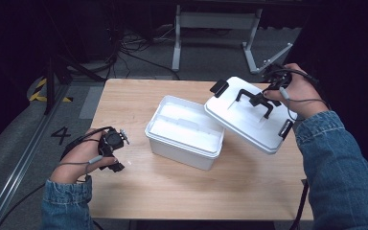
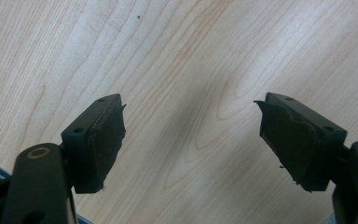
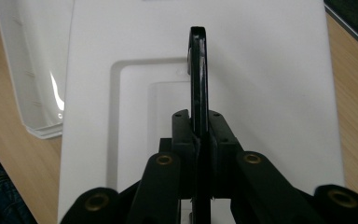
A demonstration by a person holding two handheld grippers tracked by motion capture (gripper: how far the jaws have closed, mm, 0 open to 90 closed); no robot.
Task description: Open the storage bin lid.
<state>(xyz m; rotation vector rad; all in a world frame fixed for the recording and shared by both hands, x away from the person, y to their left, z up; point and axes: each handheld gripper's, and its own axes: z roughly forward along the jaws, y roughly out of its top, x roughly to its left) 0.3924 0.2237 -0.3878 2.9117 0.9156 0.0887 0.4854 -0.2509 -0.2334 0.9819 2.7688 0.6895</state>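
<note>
Lid aloft in my right tongs, box open mid-worktop, left tongs idle.

On the left, my left tongs (image 1: 116, 152) hang with jaws apart over bare worktop (image 1: 182, 191), near its left edge, with free room between them and the white storage box (image 1: 184, 132). The box sits open at centre. To the right, my right tongs (image 1: 263, 98) are clamped on the black handle (image 3: 198, 70) of the white lid (image 1: 249, 115), held tilted, its low corner overlapping the box rim. I judge the thin handle could pivot in that pinch, letting the lid swing and knock the box. Little worktop remains beyond the lid's right side.
</note>
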